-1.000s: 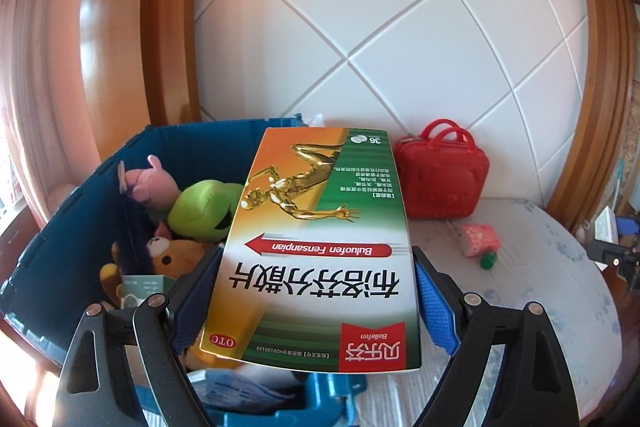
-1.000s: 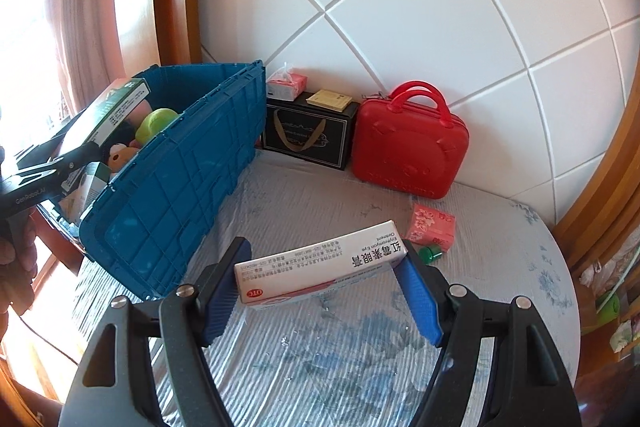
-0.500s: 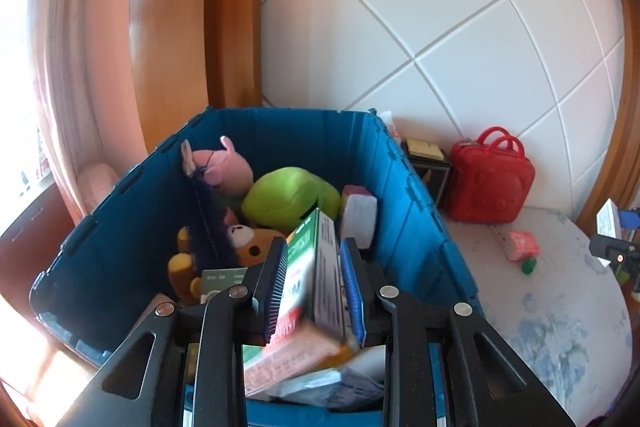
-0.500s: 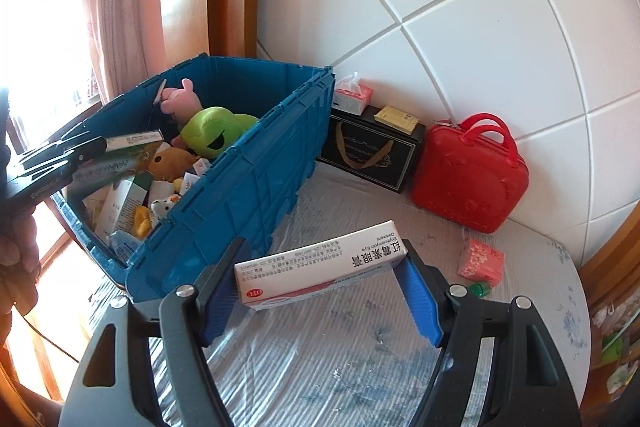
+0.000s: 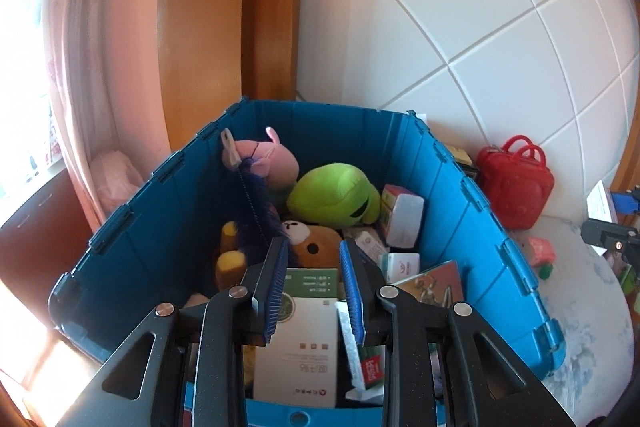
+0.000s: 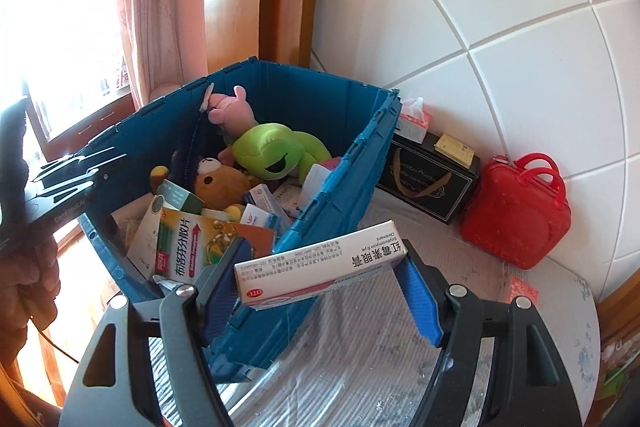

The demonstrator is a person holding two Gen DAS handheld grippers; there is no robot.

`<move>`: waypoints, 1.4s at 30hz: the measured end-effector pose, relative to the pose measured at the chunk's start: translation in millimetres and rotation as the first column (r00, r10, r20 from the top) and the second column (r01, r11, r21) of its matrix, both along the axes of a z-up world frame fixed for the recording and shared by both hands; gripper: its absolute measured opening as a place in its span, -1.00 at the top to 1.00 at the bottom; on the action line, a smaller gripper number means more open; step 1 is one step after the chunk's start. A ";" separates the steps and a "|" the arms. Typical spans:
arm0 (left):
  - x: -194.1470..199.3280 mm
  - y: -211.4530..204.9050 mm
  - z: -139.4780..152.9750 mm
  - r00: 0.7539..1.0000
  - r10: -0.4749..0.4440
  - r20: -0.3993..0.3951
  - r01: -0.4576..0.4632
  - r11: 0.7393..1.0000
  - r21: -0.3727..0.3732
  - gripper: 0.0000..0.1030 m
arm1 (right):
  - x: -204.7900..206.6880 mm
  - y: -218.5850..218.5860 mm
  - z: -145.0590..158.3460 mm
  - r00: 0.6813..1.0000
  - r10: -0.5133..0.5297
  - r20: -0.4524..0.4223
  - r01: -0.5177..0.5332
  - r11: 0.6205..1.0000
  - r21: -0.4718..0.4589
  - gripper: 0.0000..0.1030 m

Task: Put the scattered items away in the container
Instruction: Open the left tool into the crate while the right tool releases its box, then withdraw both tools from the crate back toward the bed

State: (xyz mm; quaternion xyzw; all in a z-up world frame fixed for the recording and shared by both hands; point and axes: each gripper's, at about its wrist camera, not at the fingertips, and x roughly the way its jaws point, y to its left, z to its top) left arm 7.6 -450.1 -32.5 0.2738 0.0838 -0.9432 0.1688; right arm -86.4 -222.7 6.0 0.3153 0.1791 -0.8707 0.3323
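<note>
The blue crate [image 5: 472, 211] holds plush toys and several medicine boxes. The green-and-orange medicine box [image 5: 432, 283] lies inside it at the right, free of any gripper. My left gripper [image 5: 313, 247] hangs over the crate's near end with its jaws narrow and nothing between them. In the right wrist view the same box [image 6: 204, 247] rests on the pile in the crate [image 6: 352, 163]. My right gripper [image 6: 320, 267] is shut on a long white-and-red ointment box [image 6: 316, 255], held level beside the crate's near corner, over the table.
A small pink packet [image 5: 540, 251] and a green cap [image 5: 545, 270] lie on the table right of the crate. A red case [image 6: 516, 211], a black box [image 6: 428, 183] and a tissue pack [image 6: 414, 119] stand along the tiled wall. A curtain hangs behind the crate.
The left gripper carried the green-and-orange box over the crate and let it go; it now lies inside. The right gripper moved left toward the crate, still holding its box.
</note>
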 end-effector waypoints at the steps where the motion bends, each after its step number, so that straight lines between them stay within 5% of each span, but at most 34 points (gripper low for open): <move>1: 1.3 -3.3 -0.4 1.000 0.004 -0.002 -0.004 1.000 0.003 0.50 | 0.8 -7.3 1.0 1.000 0.012 -0.003 -0.012 1.000 0.001 -0.40; 4: 7.3 -14.1 -0.8 1.000 0.022 -0.014 -0.022 1.000 0.009 0.33 | 3.5 -28.7 3.5 0.999 0.046 -0.014 -0.046 0.999 0.000 -0.40; 6: 12.4 -21.3 -0.3 0.999 0.030 -0.030 -0.030 0.999 0.016 -0.09 | 6.6 -40.7 6.3 0.997 0.066 -0.034 -0.066 0.998 -0.010 -0.41; 8: 16.4 -26.1 0.2 0.998 0.036 -0.042 -0.036 0.999 0.013 -0.19 | 10.7 -51.0 9.5 0.995 0.086 -0.059 -0.088 0.996 -0.017 -0.56; 11: 19.1 -32.7 -1.3 0.998 0.040 -0.041 -0.040 0.999 0.015 -0.20 | 13.9 -62.6 11.7 0.991 0.100 -0.084 -0.102 0.995 -0.019 -1.00; 28: 10.7 -23.8 -0.7 0.999 -0.002 -0.044 0.003 1.000 0.024 -0.36 | 7.9 -54.2 4.4 0.997 0.064 -0.049 -0.065 0.998 -0.020 -1.00; 42: -7.2 29.8 11.5 0.994 -0.104 -0.034 0.103 0.994 -0.024 -0.37 | 3.8 7.3 2.4 0.999 -0.031 -0.033 0.029 0.997 -0.073 -1.00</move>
